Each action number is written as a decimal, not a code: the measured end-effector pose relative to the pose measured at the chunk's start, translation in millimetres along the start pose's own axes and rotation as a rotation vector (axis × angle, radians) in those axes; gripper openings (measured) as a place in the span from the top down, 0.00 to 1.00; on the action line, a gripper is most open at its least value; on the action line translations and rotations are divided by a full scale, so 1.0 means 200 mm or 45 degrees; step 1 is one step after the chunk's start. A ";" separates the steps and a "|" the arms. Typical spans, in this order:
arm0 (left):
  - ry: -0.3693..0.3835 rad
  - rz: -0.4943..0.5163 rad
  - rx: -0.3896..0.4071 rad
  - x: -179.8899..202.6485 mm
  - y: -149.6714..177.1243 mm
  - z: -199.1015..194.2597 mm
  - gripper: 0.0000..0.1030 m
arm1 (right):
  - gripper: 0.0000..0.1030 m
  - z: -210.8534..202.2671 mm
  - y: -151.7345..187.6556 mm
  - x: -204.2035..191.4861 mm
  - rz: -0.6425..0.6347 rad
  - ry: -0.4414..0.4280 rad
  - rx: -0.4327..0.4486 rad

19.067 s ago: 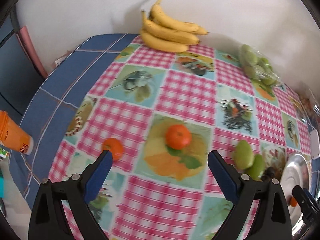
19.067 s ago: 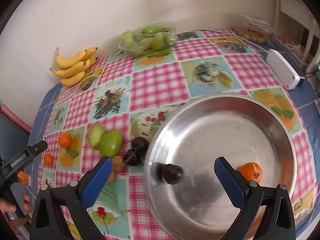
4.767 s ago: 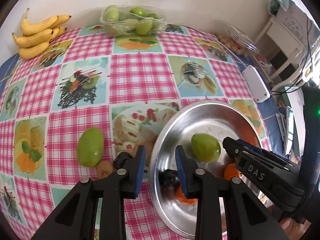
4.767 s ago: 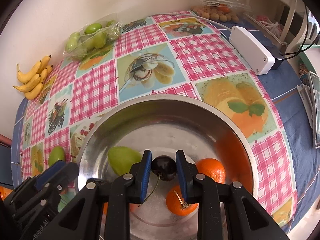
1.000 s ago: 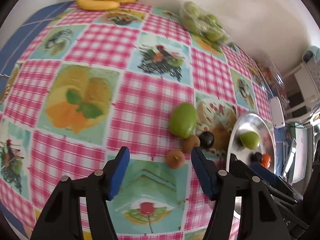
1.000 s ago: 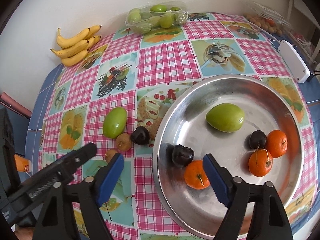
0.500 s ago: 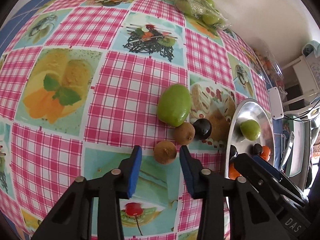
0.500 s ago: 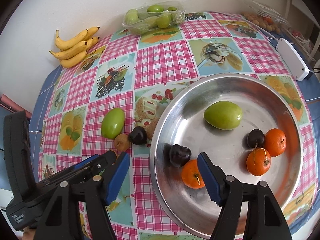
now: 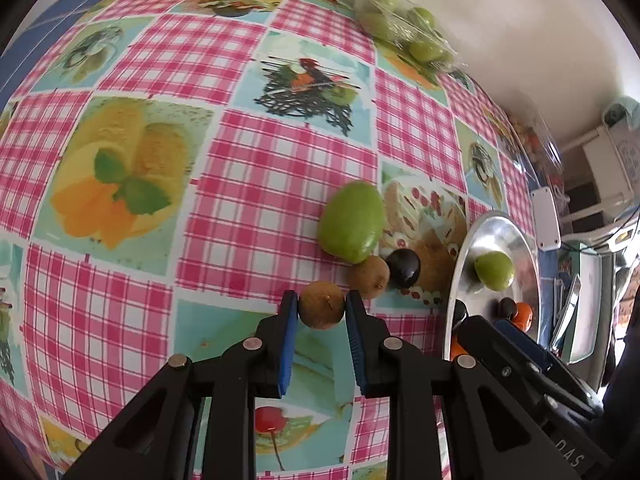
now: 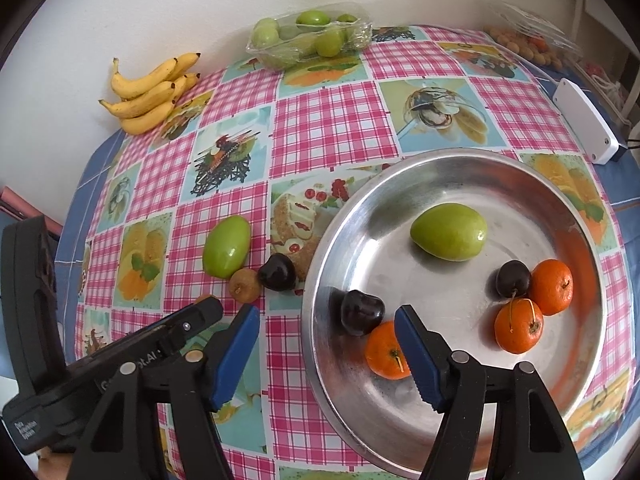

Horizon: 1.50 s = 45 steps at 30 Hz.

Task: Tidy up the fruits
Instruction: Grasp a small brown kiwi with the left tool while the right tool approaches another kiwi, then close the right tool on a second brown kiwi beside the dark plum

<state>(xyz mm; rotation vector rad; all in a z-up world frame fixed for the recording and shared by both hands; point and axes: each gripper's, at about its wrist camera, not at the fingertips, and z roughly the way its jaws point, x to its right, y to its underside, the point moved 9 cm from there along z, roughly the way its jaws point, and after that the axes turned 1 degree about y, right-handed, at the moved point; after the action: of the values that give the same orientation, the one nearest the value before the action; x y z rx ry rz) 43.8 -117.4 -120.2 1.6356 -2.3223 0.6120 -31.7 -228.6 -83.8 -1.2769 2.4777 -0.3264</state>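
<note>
My left gripper (image 9: 322,301) is shut on a small brown fruit (image 9: 322,306) that rests on the checked tablecloth. Just beyond it lie a second brown fruit (image 9: 368,276), a dark plum (image 9: 404,268) and a green fruit (image 9: 352,227). The metal bowl (image 10: 580,216) holds a green fruit (image 10: 449,231), two dark plums (image 10: 362,312) and three oranges (image 10: 518,325). My right gripper (image 10: 326,320) hangs open over the bowl's left rim, with nothing between its fingers. The left gripper's black body (image 10: 120,352) shows at the lower left of the right wrist view.
Bananas (image 10: 150,94) and a clear pack of green fruits (image 10: 310,34) lie at the table's far edge by the wall. A white box (image 10: 586,120) and a bag of small fruits (image 10: 532,44) sit at the far right.
The left jaws have closed around the nearest brown fruit and now press on it. The right gripper has stayed over the bowl's rim.
</note>
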 end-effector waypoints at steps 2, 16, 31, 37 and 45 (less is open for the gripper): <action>0.004 -0.040 -0.004 -0.04 -0.01 0.00 0.76 | 0.35 0.00 0.00 -0.02 -0.012 -0.014 0.005; -0.037 -0.194 0.113 -0.26 -0.09 -0.15 0.76 | 0.50 0.07 -0.02 -0.27 -0.127 -0.117 0.003; 0.002 -0.231 0.129 -0.28 -0.10 -0.19 0.76 | 0.61 0.19 -0.02 -0.34 -0.110 -0.119 -0.071; 0.003 -0.237 0.135 -0.28 -0.10 -0.19 0.76 | 0.65 0.25 -0.01 -0.34 -0.086 -0.113 -0.104; 0.004 -0.239 0.135 -0.28 -0.10 -0.19 0.76 | 0.65 0.27 -0.03 -0.36 -0.071 -0.111 -0.095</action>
<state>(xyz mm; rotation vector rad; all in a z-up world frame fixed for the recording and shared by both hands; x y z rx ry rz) 80.7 -58.2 -106.4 1.8709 -2.1341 0.7052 32.7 -175.4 -117.5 -1.3621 2.4055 -0.1891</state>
